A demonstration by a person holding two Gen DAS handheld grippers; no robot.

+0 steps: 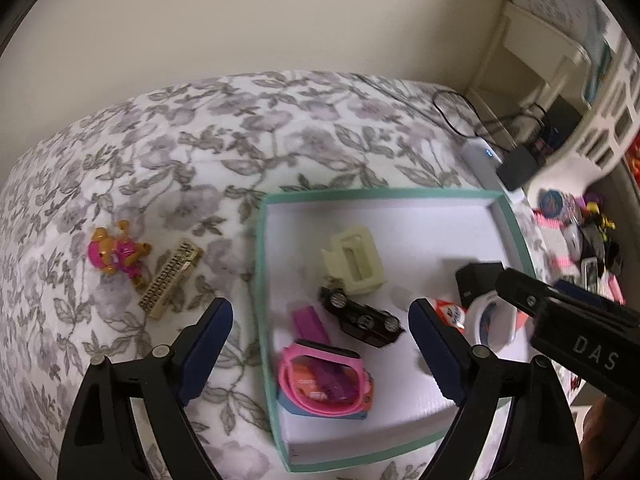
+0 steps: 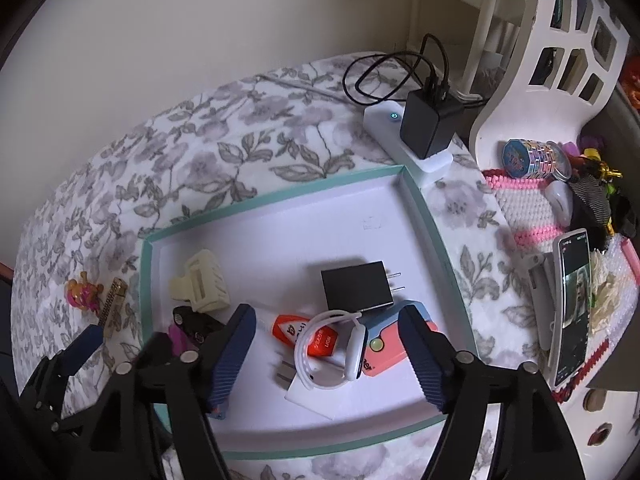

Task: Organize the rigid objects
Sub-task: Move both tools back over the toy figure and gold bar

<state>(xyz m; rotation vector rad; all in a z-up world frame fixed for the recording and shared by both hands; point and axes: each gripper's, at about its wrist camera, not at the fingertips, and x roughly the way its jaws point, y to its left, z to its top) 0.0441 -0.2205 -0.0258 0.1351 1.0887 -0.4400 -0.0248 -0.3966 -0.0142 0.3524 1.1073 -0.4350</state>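
A shallow white box with a teal rim lies on the floral bedspread. It holds a cream hair claw, a black toy car, a pink watch, a black plug adapter, an orange tube and a white smartwatch. A pink and gold figurine and a gold rhinestone clip lie left of the box. My left gripper is open above the box's left rim. My right gripper is open over the smartwatch.
A white power strip with a black charger and cable sits behind the box. Right of it are a pink-edged beaded tray, a propped phone, a stack of coin-like discs and a white lattice basket.
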